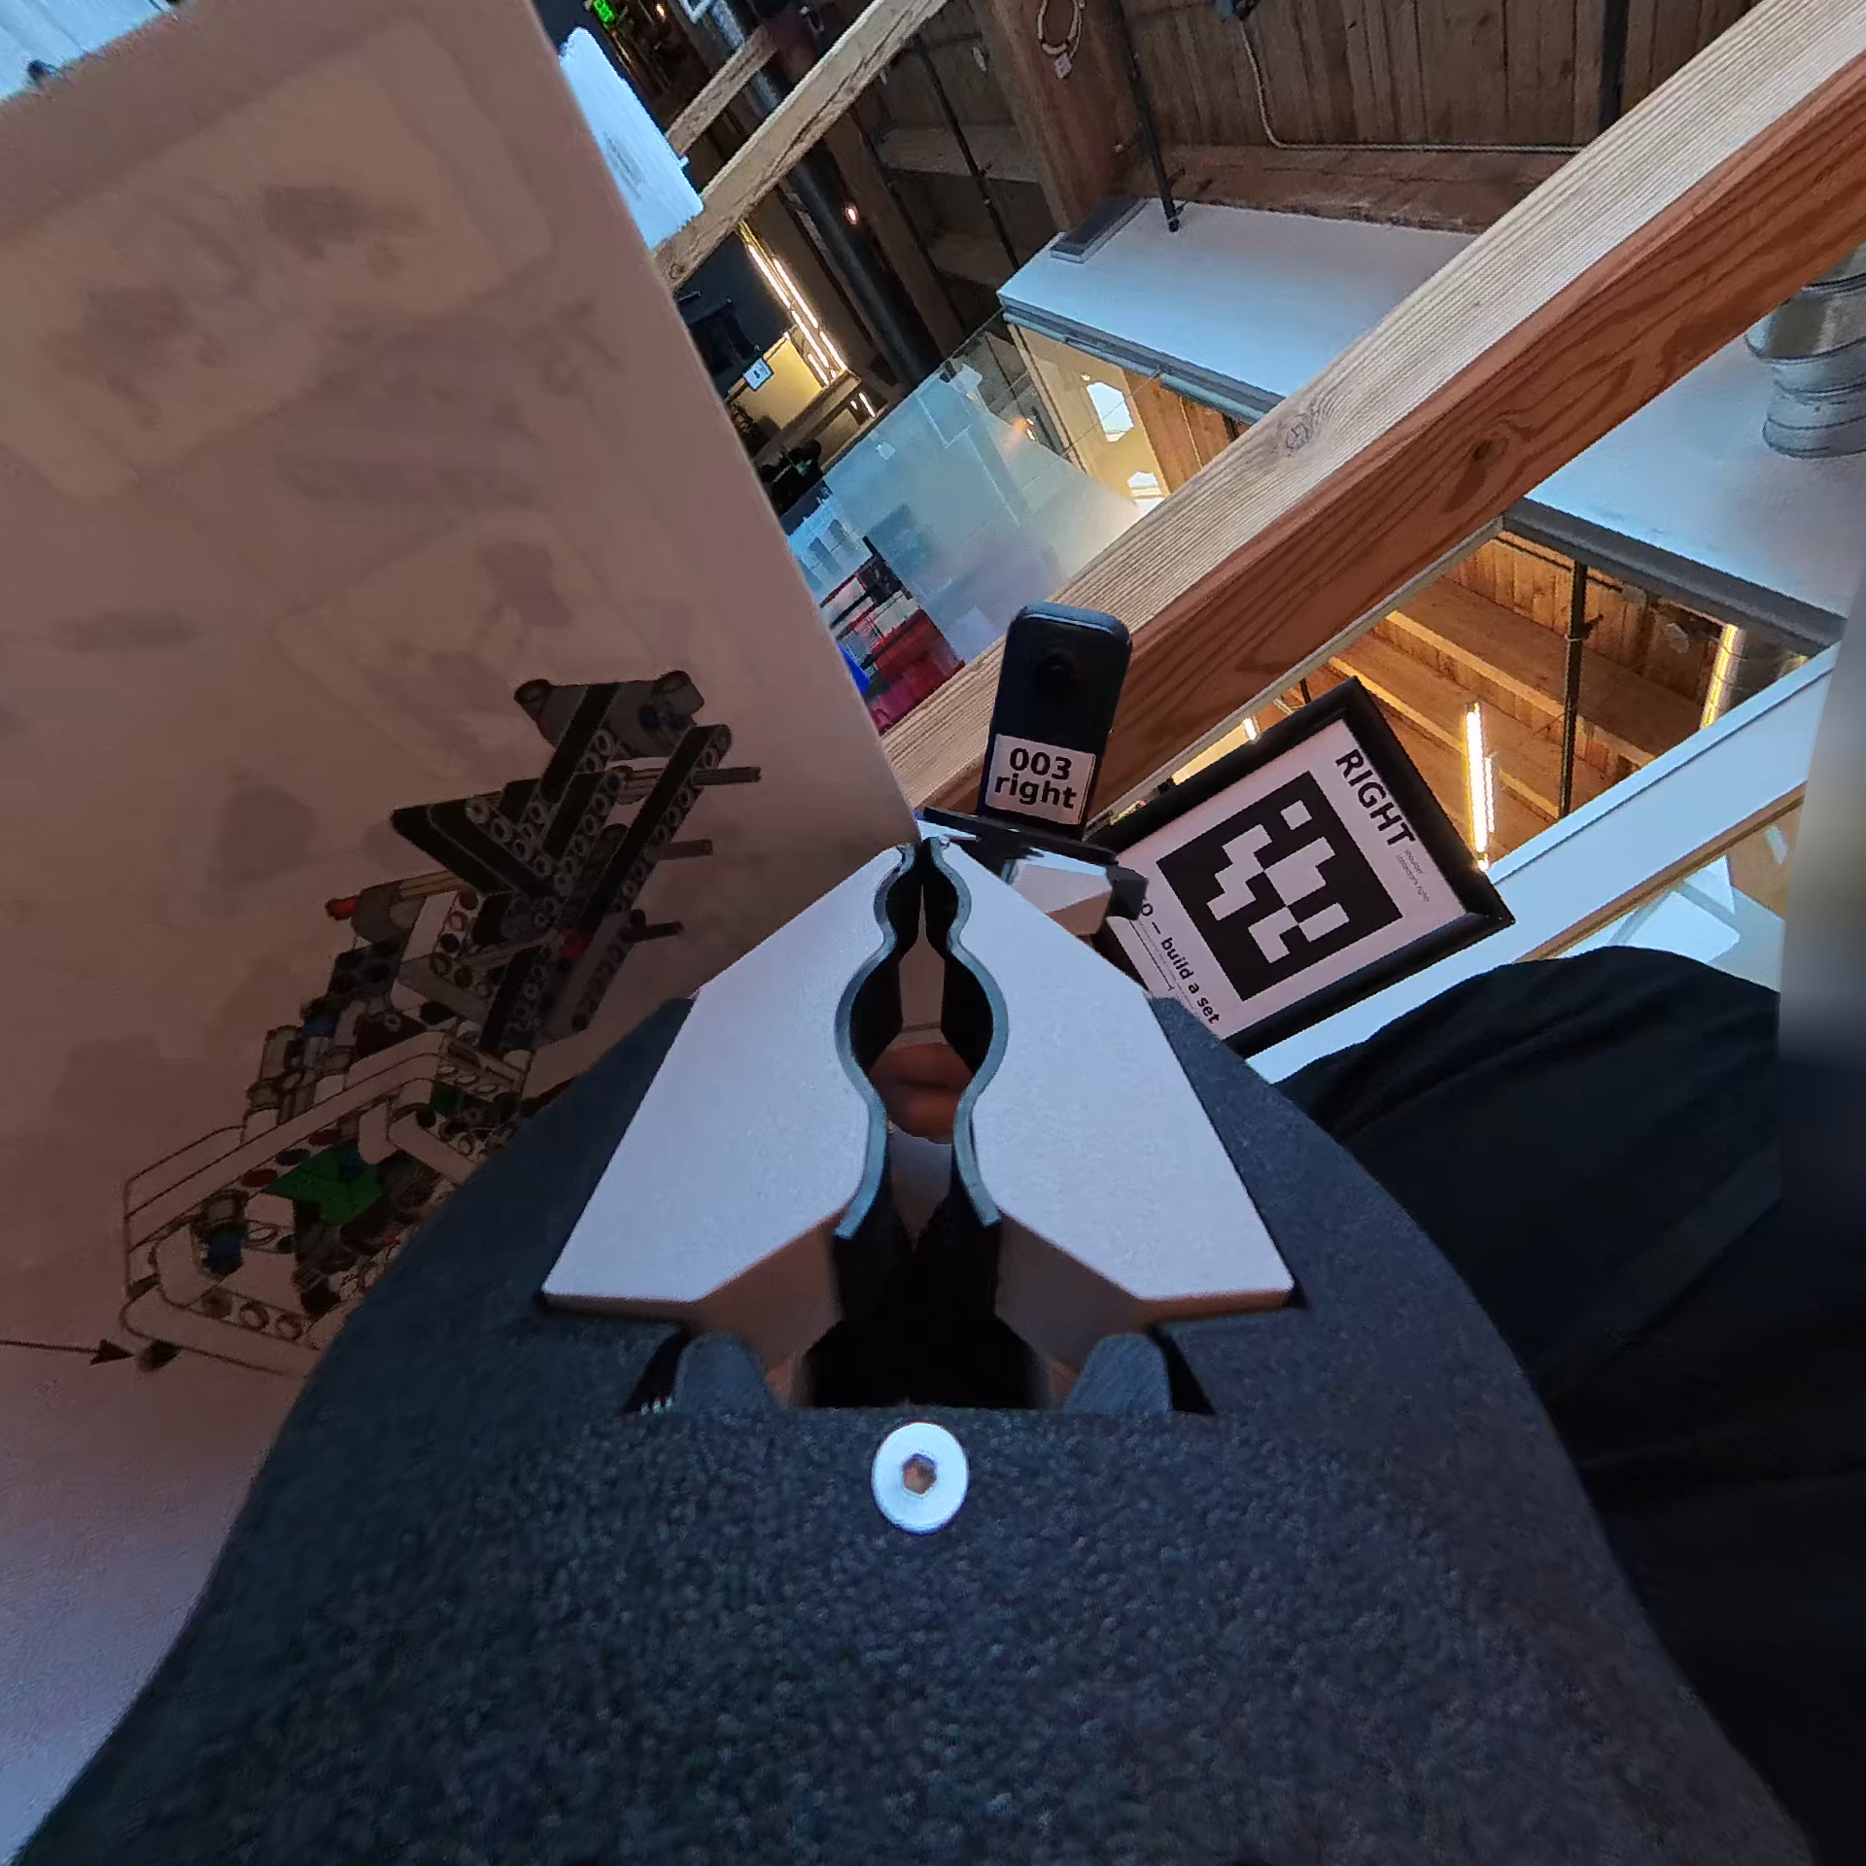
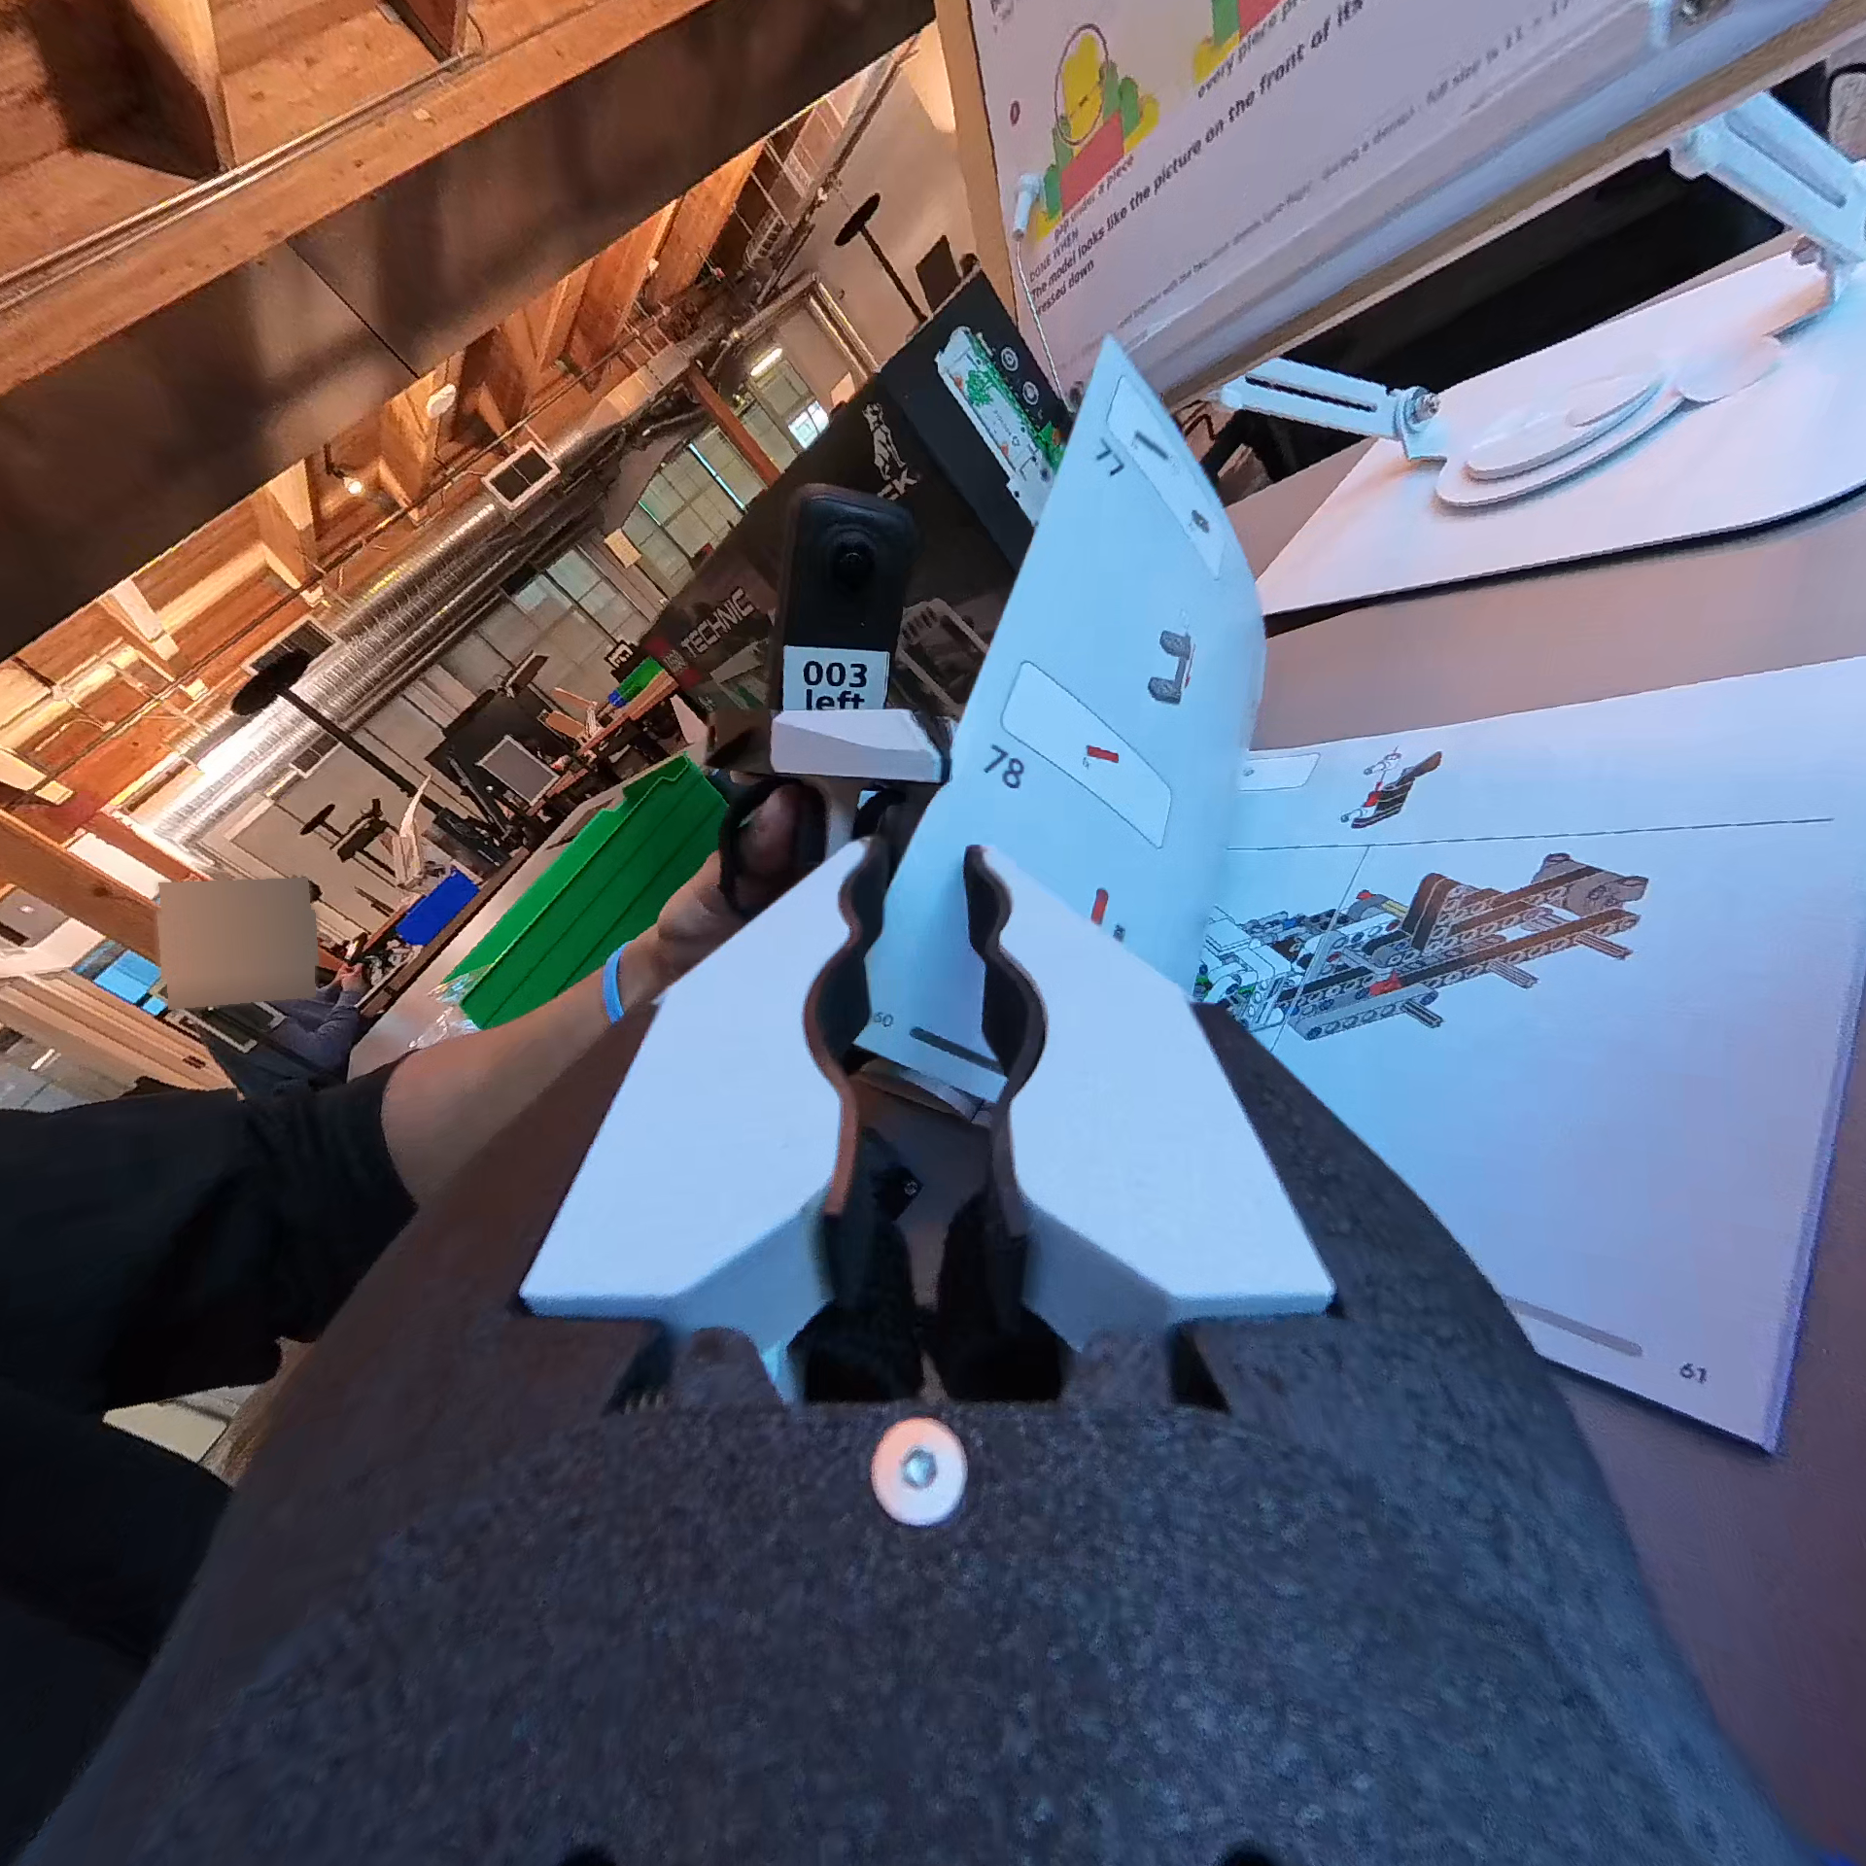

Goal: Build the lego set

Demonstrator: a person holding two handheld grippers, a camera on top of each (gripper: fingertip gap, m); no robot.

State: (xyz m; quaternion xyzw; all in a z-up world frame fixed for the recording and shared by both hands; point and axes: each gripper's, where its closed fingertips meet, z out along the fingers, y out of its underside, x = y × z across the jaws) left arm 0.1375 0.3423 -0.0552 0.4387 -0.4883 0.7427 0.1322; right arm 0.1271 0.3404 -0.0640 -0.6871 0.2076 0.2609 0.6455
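Your instruction booklet (image 2: pixel 1515 1060) lies open on the worktop (image 2: pixel 1515 646), right of centre. One page (image 2: pixel 1101 727) stands lifted upright. Your right gripper (image 2: pixel 914 878) points forward and tilted, its fingers (image 2: pixel 1000 959) parted around that page's lower edge. Your left gripper (image 1: pixel 924 863) angles upward beside the page (image 1: pixel 303 505), fingers (image 1: pixel 1020 969) closed, tips touching, pinching the corner.
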